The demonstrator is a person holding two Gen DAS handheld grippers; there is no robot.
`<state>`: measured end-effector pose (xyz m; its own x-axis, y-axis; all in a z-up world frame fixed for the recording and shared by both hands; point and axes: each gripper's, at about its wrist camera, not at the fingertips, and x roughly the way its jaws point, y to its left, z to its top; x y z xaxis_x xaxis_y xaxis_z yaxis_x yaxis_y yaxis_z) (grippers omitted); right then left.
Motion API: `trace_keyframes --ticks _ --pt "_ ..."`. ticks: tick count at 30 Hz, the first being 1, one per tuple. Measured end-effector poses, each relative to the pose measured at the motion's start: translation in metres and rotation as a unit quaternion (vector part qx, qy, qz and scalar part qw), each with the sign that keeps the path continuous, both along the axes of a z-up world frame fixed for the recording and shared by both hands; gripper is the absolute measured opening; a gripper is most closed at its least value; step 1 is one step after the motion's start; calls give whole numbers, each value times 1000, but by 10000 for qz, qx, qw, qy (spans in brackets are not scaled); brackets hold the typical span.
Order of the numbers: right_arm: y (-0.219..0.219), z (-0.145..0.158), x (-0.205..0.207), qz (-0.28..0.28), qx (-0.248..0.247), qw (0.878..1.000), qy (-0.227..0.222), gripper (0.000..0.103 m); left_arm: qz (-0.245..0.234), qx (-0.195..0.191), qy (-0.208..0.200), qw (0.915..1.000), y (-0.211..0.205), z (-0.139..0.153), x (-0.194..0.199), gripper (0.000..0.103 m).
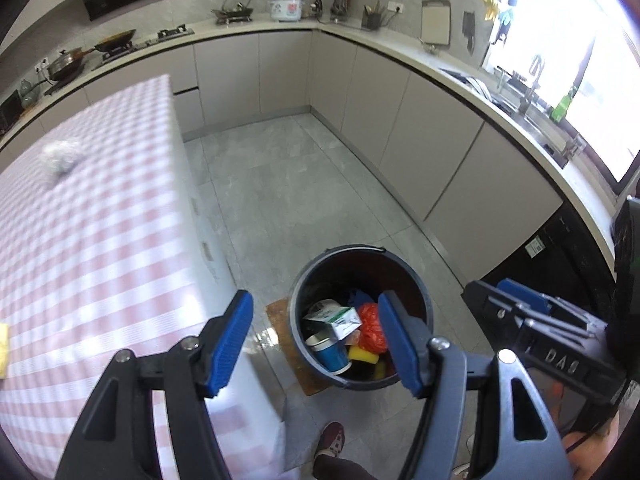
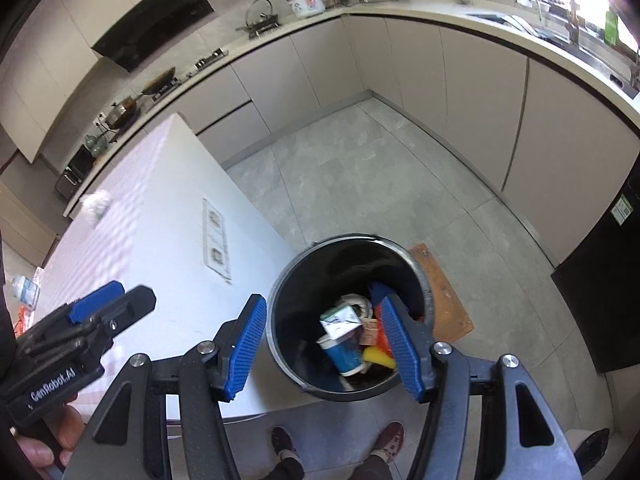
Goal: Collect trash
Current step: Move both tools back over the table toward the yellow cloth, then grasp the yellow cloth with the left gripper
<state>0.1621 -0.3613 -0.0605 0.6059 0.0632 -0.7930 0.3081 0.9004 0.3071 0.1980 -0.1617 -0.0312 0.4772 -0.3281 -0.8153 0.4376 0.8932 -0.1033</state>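
Observation:
A black trash bucket [image 1: 304, 280] stands on the floor beside the table; it also shows in the right wrist view [image 2: 288, 280]. Inside lie a green-white carton [image 1: 338, 318], a blue paper cup [image 1: 330, 354], a red bag [image 1: 370, 326] and a yellow sponge [image 1: 362, 354]. My left gripper [image 1: 316, 316] is open and empty, held above the bucket's left rim. My right gripper [image 2: 324, 320] is open and empty above the bucket. A crumpled clear plastic wad [image 1: 60, 154] lies far back on the pink checked tablecloth [image 1: 100, 240].
A wooden board [image 2: 444, 296] lies under the bucket. A plastic bottle [image 2: 24, 290] stands at the table's left end. A yellow item [image 1: 3, 348] lies at the table's left edge. Cabinets and counters ring the floor. The person's feet [image 2: 336, 444] are below.

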Motion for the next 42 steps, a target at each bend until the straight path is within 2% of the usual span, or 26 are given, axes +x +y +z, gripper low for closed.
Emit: trace_keyframes --ticks 8,14,23,27,35,42 --pt "77 40 14 455 -40 9983 -359 65 585 -15 -220 9980 78 16 -3 67" --pt "160 57 41 1111 19 9922 -569 68 1279 114 -445 9907 149 21 0 69" --pt "273 53 79 2087 133 9757 -646 68 2159 290 -591 9742 247 19 -3 69" --pt "306 48 91 2390 161 9690 -613 68 2484 398 -545 9663 282 13 -6 69" --pt "366 40 106 2866 135 9562 -572 68 2845 465 -285 9571 327 -8 -10 69" --pt "390 29 112 2963 124 9540 -435 68 2737 426 -60 9608 334 -28 3 69"
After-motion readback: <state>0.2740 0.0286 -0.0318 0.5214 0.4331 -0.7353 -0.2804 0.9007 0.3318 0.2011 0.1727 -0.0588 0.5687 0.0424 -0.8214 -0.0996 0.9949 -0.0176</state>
